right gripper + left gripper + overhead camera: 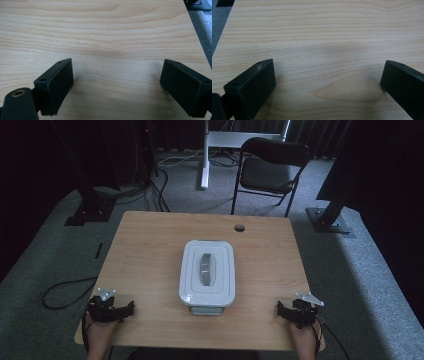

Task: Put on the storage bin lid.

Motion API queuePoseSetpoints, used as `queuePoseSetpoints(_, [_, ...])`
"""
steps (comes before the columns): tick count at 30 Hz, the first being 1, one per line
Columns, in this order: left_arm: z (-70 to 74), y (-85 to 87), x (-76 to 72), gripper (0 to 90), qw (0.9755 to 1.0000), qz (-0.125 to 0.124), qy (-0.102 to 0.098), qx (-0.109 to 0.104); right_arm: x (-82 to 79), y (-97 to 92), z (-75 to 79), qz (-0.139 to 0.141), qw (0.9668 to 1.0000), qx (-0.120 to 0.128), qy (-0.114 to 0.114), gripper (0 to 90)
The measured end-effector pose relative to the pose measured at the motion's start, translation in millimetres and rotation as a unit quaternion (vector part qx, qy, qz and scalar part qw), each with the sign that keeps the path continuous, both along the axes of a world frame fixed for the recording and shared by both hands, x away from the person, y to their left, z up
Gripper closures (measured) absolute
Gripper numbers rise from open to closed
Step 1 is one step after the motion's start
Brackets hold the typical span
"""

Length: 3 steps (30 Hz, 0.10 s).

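Left tongs (111, 310), right tongs (296, 312): jaws wide apart.

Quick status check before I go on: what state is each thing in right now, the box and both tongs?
White lidded box: closed, lid on, grey handle lying flat, standing mid-table, untouched.
Left tongs: open, holding nothing, resting by the table's near left edge.
Right tongs: open, holding nothing, resting by the near right edge.
Folding chair: unfolded, nobody on it, beyond the table.
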<state>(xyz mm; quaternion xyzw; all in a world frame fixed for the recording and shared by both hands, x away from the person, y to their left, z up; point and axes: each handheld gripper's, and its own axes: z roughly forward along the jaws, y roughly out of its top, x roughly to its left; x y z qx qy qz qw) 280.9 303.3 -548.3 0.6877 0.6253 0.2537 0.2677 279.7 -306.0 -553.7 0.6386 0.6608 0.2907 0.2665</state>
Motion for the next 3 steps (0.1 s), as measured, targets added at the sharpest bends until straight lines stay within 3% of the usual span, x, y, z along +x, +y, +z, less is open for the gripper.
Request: queuePoseSetpoints(3, [0.0,-1.2,0.6,0.3,1.0,0.001,0.0,0.001,0.3,0.3,0.0,-0.001,1.0,0.0,0.0,10.7])
